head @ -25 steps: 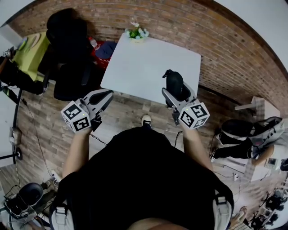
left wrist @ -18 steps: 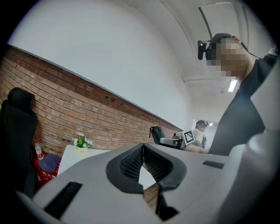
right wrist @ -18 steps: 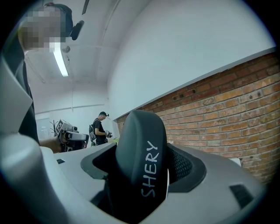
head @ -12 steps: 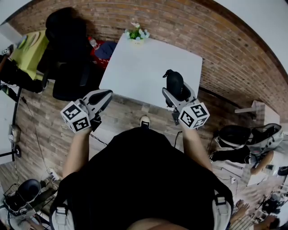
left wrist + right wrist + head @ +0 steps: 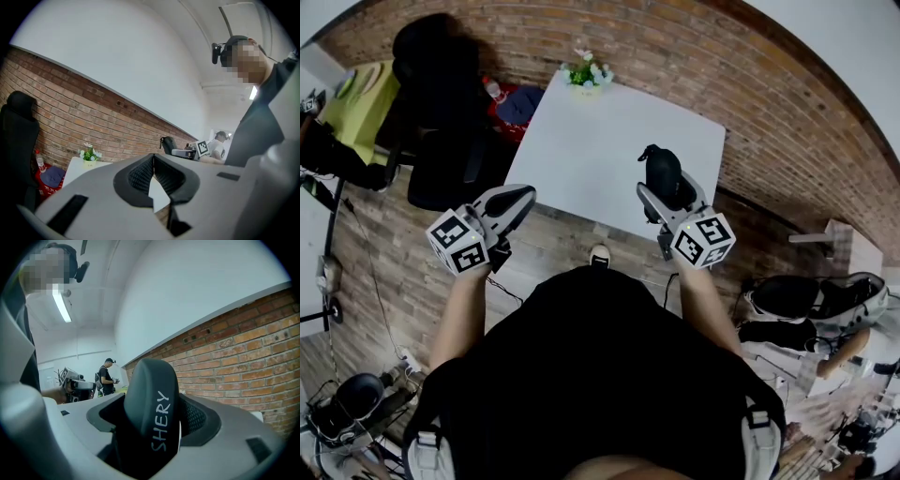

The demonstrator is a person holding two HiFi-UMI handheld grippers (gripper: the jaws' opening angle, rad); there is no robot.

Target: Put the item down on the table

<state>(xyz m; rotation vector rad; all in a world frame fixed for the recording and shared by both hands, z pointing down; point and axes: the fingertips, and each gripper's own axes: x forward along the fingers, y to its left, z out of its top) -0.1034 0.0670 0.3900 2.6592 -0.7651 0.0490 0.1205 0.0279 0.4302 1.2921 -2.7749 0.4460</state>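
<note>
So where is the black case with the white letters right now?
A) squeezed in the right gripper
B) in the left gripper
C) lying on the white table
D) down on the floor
A: the black case stands clamped between the jaws of the right gripper, not yet down on the table, and the left gripper holds nothing.

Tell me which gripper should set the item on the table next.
Right. The right gripper is shut on the black item, which shows over the white table's near edge. The left gripper is shut and empty.
</note>
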